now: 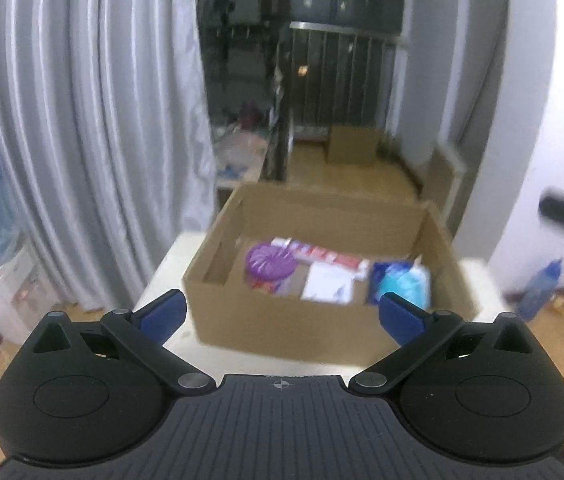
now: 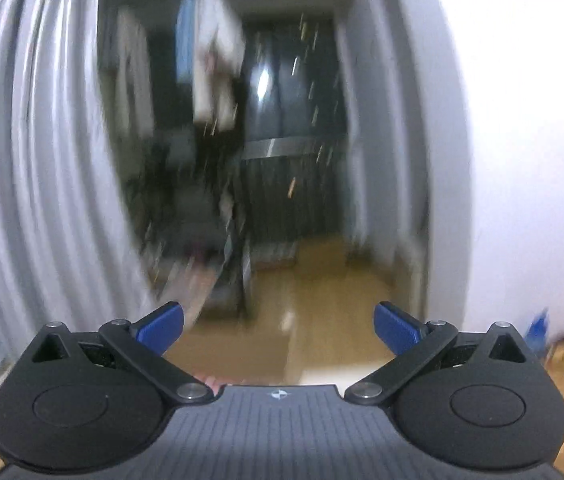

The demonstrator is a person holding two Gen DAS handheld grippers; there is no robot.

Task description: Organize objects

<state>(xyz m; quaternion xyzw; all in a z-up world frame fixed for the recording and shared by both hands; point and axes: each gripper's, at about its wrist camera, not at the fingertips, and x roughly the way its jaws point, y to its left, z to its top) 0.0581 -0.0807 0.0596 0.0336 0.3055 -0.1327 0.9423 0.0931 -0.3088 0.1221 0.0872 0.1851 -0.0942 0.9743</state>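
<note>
Both tongs — left tongs (image 1: 282, 314) and right tongs (image 2: 278, 322) — gape empty, the cardboard box (image 1: 282, 320) lying crosswise on the table (image 1: 174, 264), its contents' labels blurred unreadable.

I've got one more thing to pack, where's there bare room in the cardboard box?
In the cardboard box, the left end is bare, between the left wall and the purple round container. The middle and right are crowded: white packet, blue bag.
</note>
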